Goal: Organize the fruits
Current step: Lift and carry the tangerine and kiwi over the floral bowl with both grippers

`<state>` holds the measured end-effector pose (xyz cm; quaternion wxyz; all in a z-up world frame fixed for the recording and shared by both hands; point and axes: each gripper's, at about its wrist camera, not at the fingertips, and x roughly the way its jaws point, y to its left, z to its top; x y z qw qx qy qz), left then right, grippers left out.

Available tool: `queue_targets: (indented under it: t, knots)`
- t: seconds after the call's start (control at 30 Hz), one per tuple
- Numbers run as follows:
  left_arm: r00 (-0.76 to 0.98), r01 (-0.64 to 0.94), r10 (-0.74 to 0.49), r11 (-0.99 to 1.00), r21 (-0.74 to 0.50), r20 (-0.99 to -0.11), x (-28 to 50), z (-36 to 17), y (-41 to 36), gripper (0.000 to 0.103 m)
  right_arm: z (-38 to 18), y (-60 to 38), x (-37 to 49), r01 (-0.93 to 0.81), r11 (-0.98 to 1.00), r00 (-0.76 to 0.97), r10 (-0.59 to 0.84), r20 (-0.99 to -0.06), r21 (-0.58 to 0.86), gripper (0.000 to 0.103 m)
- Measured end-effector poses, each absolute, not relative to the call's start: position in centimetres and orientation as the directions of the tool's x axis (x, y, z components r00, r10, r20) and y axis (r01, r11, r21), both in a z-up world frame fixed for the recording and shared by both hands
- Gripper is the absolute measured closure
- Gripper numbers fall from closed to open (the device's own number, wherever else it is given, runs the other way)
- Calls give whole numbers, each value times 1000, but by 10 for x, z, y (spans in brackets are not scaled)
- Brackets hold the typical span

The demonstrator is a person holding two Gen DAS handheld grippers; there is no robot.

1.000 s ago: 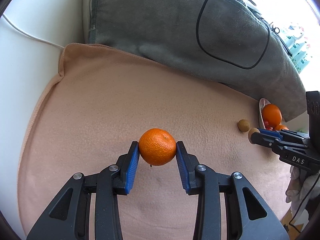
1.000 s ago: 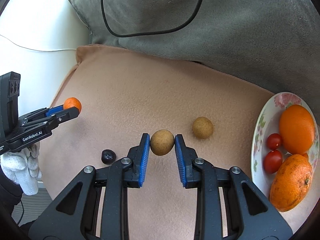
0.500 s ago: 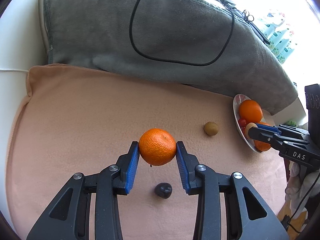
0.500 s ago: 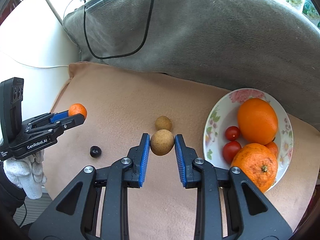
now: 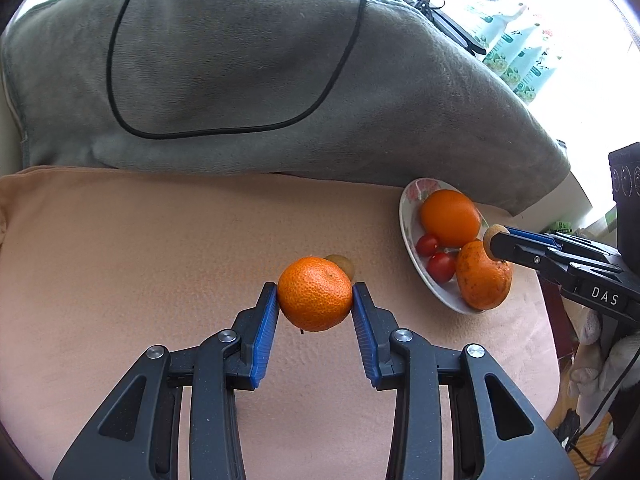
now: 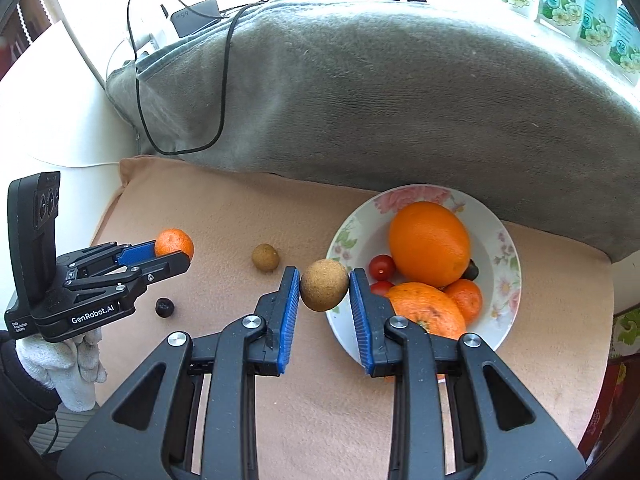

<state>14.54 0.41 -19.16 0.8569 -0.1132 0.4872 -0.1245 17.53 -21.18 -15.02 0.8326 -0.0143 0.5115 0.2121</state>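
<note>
My left gripper (image 5: 315,300) is shut on a tangerine (image 5: 315,293) and holds it above the peach blanket; it also shows in the right wrist view (image 6: 176,250). My right gripper (image 6: 325,285) is shut on a small brown round fruit (image 6: 324,285) just left of the floral plate's rim (image 6: 506,280). The plate holds a large orange (image 6: 429,243), a second orange (image 6: 428,310), a small tangerine (image 6: 466,300) and cherry tomatoes (image 6: 382,267). Another brown fruit (image 6: 265,257) and a dark berry (image 6: 164,306) lie on the blanket.
A grey cushion (image 6: 380,100) with a black cable (image 6: 140,92) lies behind the blanket (image 5: 140,260). A white surface (image 6: 48,120) borders the blanket at left. Patterned packs (image 6: 580,4) stand at the far right. The plate also shows in the left wrist view (image 5: 412,256).
Both grippers moved right towards the plate with their fruits. The plate now sits closer and larger in both views. The right gripper's brown fruit has reached the plate's left rim.
</note>
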Motion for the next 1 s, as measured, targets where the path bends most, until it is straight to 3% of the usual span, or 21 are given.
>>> queue_targets:
  t: [1.0]
  knots:
    - [437, 222, -414, 910, -350, -799, 178, -194, -85, 68, -176, -306, 210, -200, 962, 407, 256, -877, 188, 76]
